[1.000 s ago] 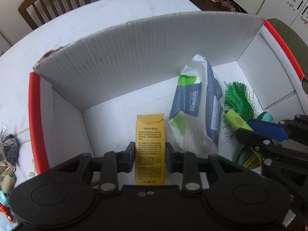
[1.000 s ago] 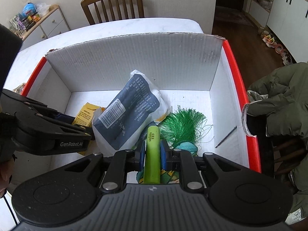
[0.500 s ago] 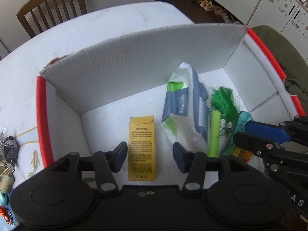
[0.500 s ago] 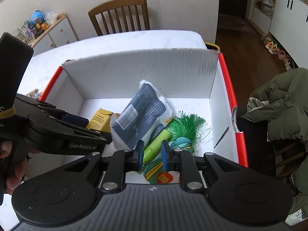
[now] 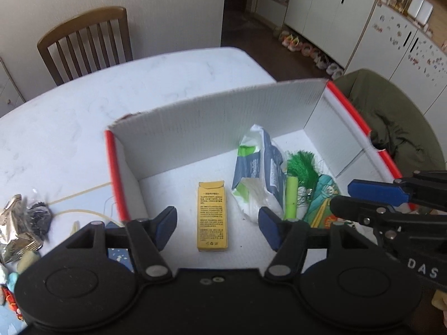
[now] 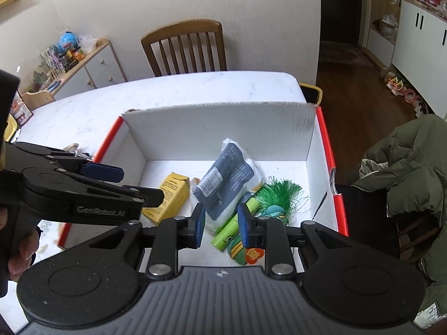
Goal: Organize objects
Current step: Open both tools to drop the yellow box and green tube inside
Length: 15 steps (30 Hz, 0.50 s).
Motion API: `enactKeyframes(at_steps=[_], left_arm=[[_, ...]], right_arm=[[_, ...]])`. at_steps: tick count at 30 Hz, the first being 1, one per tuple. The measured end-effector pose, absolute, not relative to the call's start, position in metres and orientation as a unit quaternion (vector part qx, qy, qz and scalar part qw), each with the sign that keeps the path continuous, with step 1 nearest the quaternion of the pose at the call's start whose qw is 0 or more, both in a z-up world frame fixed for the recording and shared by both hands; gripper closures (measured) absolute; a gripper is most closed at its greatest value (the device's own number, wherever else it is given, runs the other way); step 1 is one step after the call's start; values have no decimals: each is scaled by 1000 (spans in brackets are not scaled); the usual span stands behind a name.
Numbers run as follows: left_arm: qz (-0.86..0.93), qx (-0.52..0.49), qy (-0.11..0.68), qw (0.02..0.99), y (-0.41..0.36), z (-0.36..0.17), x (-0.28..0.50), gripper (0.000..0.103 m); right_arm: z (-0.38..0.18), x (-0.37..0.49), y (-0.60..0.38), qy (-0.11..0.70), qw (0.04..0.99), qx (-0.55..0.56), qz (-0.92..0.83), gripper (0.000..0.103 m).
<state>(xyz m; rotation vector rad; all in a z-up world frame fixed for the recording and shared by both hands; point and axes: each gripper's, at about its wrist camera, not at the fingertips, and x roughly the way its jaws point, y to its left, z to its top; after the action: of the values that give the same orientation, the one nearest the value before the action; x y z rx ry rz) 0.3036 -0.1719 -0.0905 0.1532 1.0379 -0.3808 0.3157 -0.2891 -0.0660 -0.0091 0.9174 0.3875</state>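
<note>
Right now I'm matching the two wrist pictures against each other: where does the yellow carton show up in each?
Left wrist: the yellow carton lies flat on the box floor, at centre, between the open left claw's fingers.
Right wrist: the carton is left of centre, partly hidden behind the left claw.
Shared landmark: the blue-and-white pouch, beside the carton in both.

Both my wrist views look steeply down, close above the open box [image 5: 212,117] [image 6: 223,122] on the counter [image 5: 111,95]; they share its interior.
</note>
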Motion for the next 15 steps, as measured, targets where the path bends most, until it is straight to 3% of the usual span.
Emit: enactKeyframes(at_steps=[8, 15], left_arm=[[-193, 56, 460, 865, -148, -60, 281, 38], [-194, 46, 436, 878, -118, -40, 260, 28]], right_arm=[[-45, 295, -278, 410, 890, -14, 198, 61], [-32, 278, -265, 397, 894, -13, 207, 50]])
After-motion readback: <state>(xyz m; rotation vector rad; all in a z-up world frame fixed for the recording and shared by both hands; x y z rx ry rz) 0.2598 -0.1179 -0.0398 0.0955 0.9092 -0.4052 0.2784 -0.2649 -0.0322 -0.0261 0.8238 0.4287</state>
